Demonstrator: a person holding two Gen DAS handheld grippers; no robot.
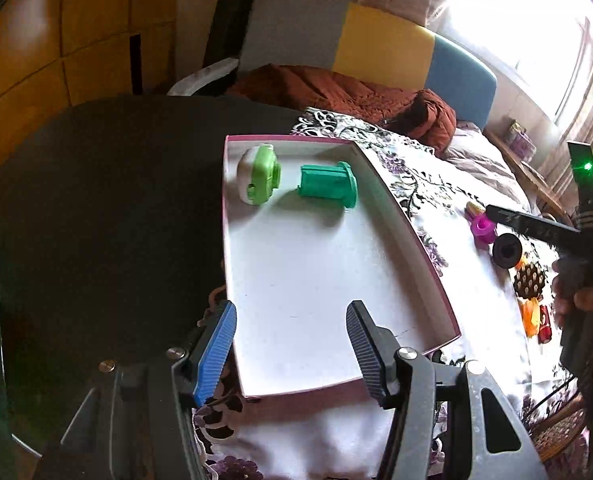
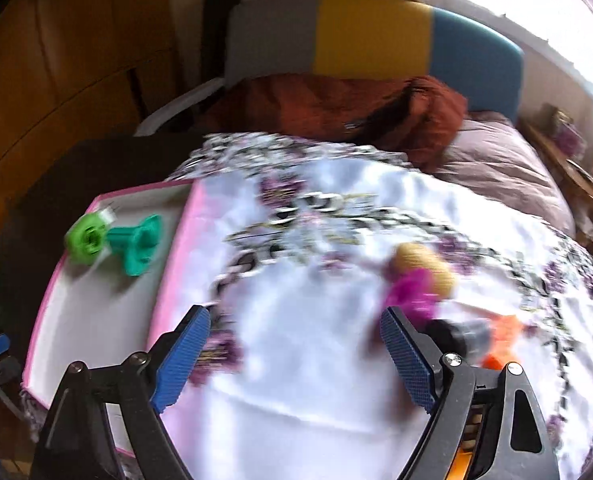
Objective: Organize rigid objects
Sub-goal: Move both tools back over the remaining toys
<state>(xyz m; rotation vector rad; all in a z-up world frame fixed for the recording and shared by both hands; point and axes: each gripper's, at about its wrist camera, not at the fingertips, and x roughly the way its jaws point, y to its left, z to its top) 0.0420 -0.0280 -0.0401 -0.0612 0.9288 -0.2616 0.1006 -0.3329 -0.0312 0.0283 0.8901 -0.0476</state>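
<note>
bedroom clutter frames everything: a floral bedspread covers the bed, with a rust-coloured quilt bunched behind it under a grey, yellow and blue headboard. on the bedspread lies a shallow pink-edged tray, white inside. at the tray's far end rest two pieces: a white ball with a lime green cap and, just beside it, a teal spool lying on its side. away from the tray's long edge, well apart from it on the bedspread, sits a loose group: a magenta piece, a yellowish piece touching or just behind it, a black round piece, a brown pinecone-like thing and something orange; the right wrist view blurs these. the left gripper hangs over the tray's near end, its jaws parted with nothing between them. the right gripper is over bare bedspread between the tray and the loose group, jaws spread wide and empty.
</note>
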